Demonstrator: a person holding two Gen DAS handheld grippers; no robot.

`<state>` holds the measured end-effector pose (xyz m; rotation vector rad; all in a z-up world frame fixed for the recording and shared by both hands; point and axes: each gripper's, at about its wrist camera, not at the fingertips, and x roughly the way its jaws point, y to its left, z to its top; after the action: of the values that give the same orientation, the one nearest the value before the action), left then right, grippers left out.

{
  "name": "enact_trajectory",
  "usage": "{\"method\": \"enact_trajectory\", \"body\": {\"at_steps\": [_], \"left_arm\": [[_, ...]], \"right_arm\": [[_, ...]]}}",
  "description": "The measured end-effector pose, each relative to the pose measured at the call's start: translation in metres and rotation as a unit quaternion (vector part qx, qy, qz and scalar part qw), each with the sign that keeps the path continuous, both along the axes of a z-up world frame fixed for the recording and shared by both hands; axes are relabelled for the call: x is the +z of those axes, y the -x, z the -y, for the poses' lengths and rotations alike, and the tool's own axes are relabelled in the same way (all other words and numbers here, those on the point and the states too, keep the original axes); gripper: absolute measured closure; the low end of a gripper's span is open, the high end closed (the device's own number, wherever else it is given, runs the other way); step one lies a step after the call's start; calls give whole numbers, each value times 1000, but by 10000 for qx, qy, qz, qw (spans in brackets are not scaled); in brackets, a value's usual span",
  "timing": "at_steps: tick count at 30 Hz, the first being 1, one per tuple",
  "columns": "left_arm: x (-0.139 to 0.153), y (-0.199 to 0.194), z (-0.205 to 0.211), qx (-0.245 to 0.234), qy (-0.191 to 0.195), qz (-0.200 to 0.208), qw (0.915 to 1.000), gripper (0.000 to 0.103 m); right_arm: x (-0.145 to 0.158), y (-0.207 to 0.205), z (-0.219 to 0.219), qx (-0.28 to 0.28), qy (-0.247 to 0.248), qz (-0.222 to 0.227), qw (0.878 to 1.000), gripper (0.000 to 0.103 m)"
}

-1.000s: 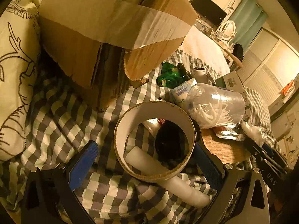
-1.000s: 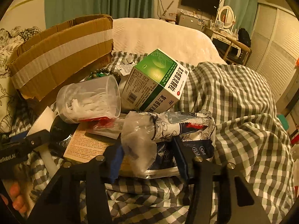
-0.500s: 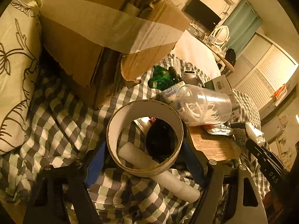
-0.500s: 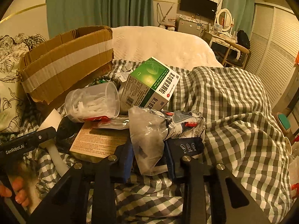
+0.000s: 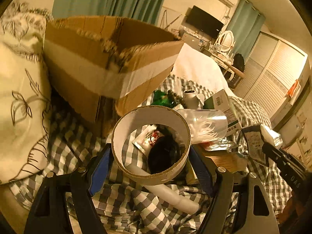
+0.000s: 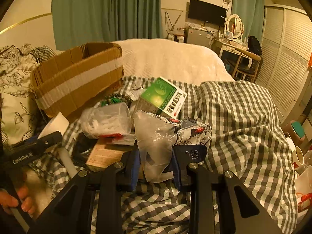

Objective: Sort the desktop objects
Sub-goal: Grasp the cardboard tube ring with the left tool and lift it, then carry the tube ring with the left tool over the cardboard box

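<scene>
I carry both loads to the cardboard box (image 5: 109, 62), open-topped at the back of the checked bedcover (image 6: 243, 120); its inside is hidden, so I lift clear of the rim before releasing. My left gripper (image 5: 150, 167) is clamped wide across a cardboard ring (image 5: 151, 144). My right gripper (image 6: 156, 162) pinches a crinkled plastic bag (image 6: 156, 136).

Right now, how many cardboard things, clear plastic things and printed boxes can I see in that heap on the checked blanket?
Cardboard: 2, the big box and the tape ring clamped in the left gripper.
Clear plastic: 2, the cotton swab tub and the crumpled bag pinched in the right gripper.
Printed boxes: 1, the green medicine box.
Total: 5.
</scene>
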<state>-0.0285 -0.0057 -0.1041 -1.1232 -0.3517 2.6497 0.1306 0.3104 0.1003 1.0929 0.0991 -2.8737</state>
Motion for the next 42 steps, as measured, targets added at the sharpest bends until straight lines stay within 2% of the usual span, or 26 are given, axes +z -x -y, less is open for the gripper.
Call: {"method": "enact_trajectory", "body": {"at_steps": [12, 22, 29, 42], "left_arm": [[40, -14, 1, -62, -141, -411, 9990, 24], [69, -10, 13, -33, -217, -571, 9981, 24], [100, -5, 24, 19, -125, -840, 9964, 24], [152, 11, 36, 90, 145, -1253, 9920, 24]], "right_arm": [[29, -10, 5, 238, 310, -179, 9991, 76], [68, -19, 25, 576, 214, -481, 9970, 76], [95, -24, 36, 784, 66, -722, 9943, 76], [133, -12, 59, 1260, 82, -1039, 9865, 76]]}}
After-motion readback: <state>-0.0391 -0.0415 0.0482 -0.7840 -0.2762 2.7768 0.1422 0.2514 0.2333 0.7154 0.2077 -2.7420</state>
